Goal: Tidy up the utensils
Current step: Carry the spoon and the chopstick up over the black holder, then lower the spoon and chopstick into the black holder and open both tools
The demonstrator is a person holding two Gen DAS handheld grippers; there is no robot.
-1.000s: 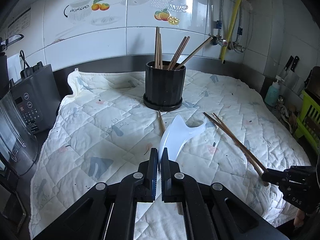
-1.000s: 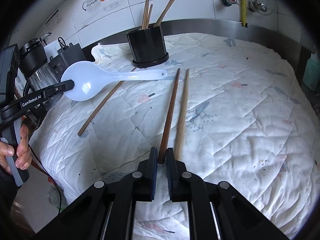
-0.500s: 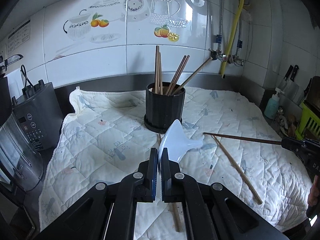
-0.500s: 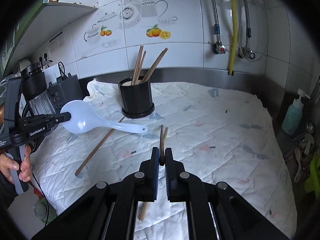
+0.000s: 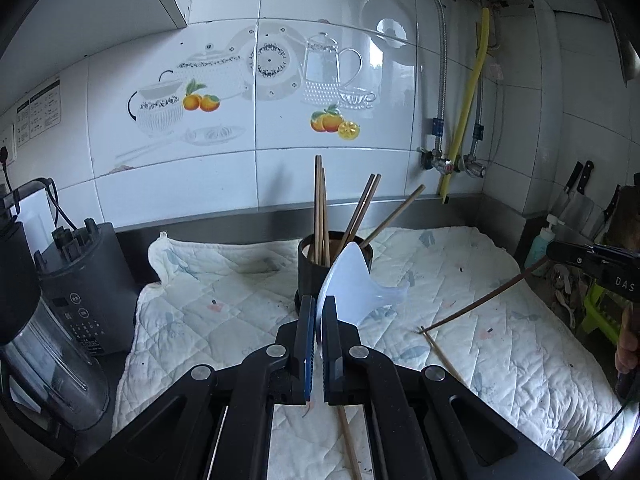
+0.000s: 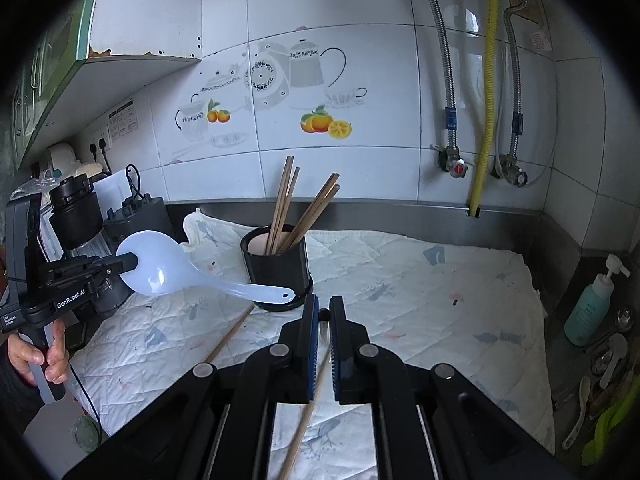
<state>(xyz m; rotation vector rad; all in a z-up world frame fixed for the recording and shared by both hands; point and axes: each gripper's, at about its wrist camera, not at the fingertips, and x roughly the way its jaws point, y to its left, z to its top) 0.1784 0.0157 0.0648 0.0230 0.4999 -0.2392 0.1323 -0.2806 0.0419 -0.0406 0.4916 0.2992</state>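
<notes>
Pale-blue plastic spoon (image 5: 352,280), light and slippery, is clamped at its bowl rim by left tool (image 5: 318,312); thin stiff wooden chopstick (image 5: 480,304) is pinched endwise by right tool (image 6: 324,316), holder at 12 o'clock.

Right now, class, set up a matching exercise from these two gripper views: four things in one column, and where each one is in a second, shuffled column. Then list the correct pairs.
Things:
1. pale blue spoon
2. dark chopstick
3. black holder
4. soap bottle

Places:
A. standing on the quilted cloth, chopsticks inside
B. clamped in the left gripper
C. off the cloth, at the counter's right edge
D. clamped in the right gripper

Pairs: 1-B, 2-D, 3-A, 4-C
</notes>
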